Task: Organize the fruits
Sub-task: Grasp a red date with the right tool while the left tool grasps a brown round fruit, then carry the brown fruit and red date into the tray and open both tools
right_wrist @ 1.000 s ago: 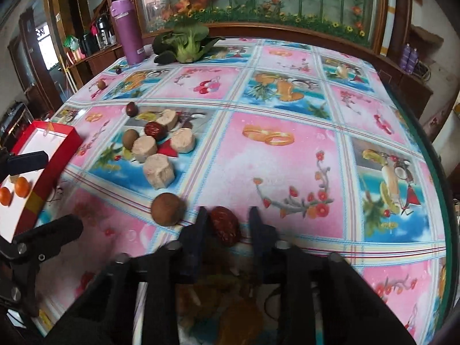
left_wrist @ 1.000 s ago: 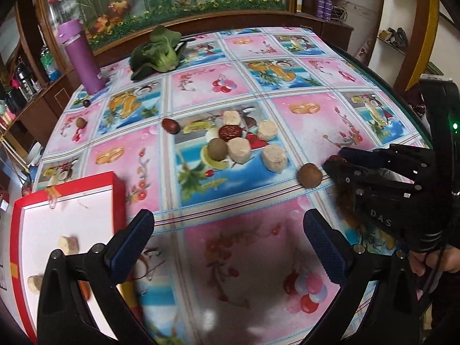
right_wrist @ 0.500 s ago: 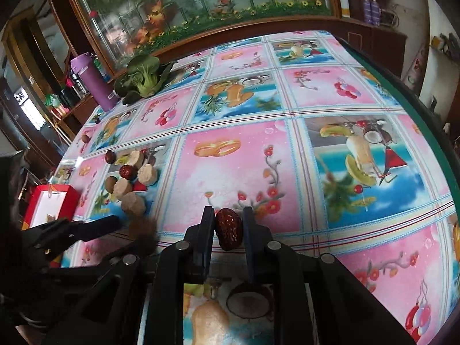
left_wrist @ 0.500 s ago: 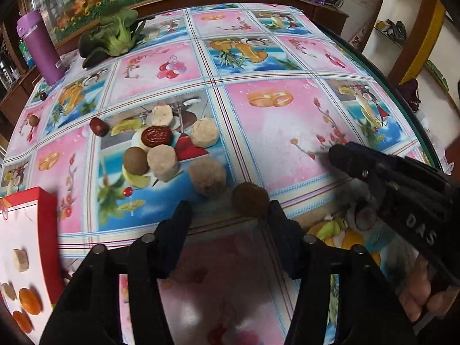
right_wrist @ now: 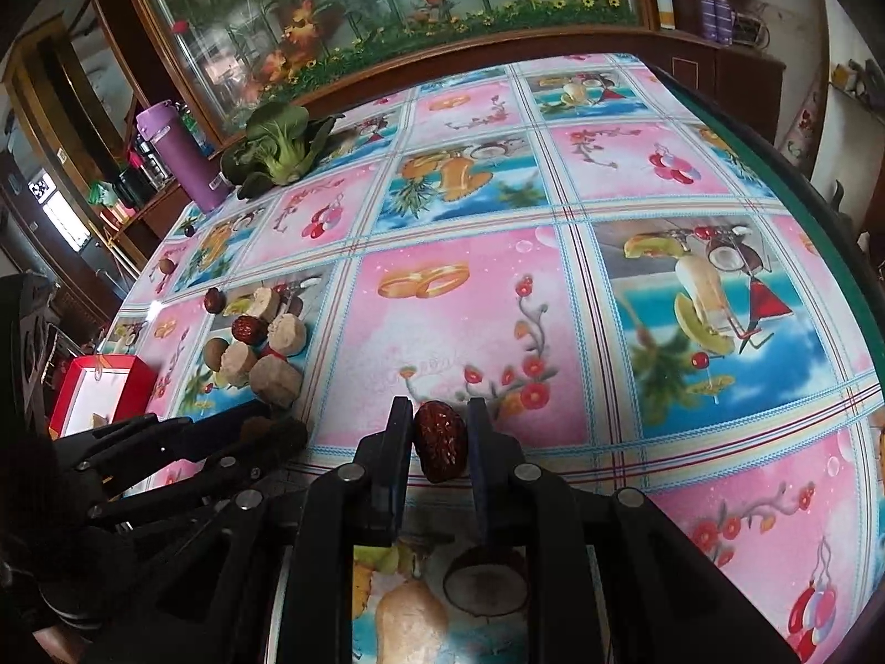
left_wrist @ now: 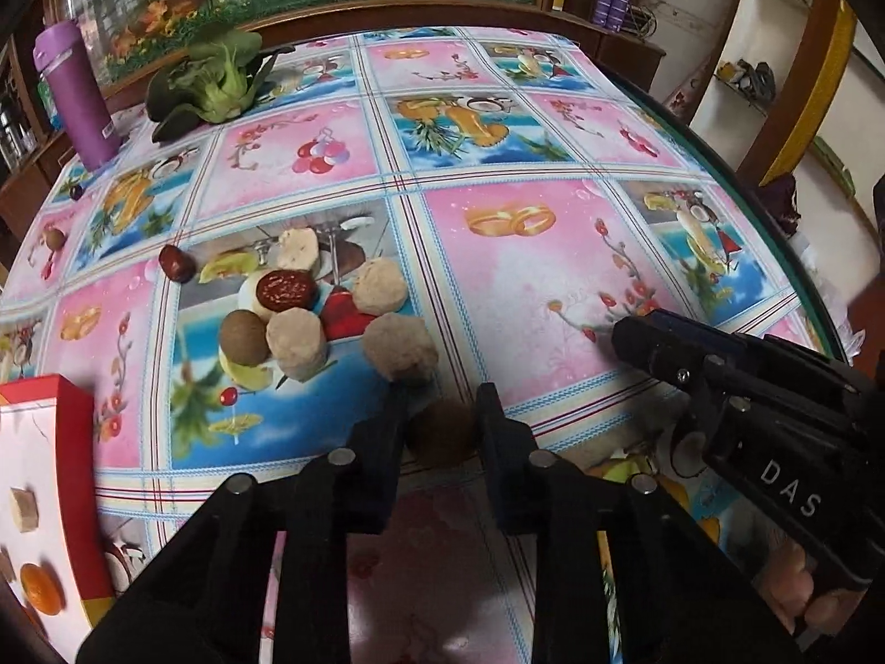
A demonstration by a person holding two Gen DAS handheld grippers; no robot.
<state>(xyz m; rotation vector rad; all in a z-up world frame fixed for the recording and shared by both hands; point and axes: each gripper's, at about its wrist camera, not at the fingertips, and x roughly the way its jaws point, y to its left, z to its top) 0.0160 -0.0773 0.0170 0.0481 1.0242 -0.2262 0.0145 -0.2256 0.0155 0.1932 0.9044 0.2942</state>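
Right gripper (right_wrist: 440,445) clamps wrinkled red date (right_wrist: 440,447) across middle, above tablecloth (right_wrist: 459,332). Left gripper (left_wrist: 442,426) brackets round brown fruit (left_wrist: 442,434); jaws close against it, contact unclear. Both fruits light, smooth-skinned; brown 1 likely rolls; grip widest part, gently. Red tray (left_wrist: 77,415) lies left.

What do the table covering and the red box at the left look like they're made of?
Table covering: probably vinyl or oilcloth, with a printed fruit pattern, smooth, with a faint sheen and lying flat without fabric folds. Red box: looks like glossy cardboard, thin-walled with sharp folded corners and a white inside.
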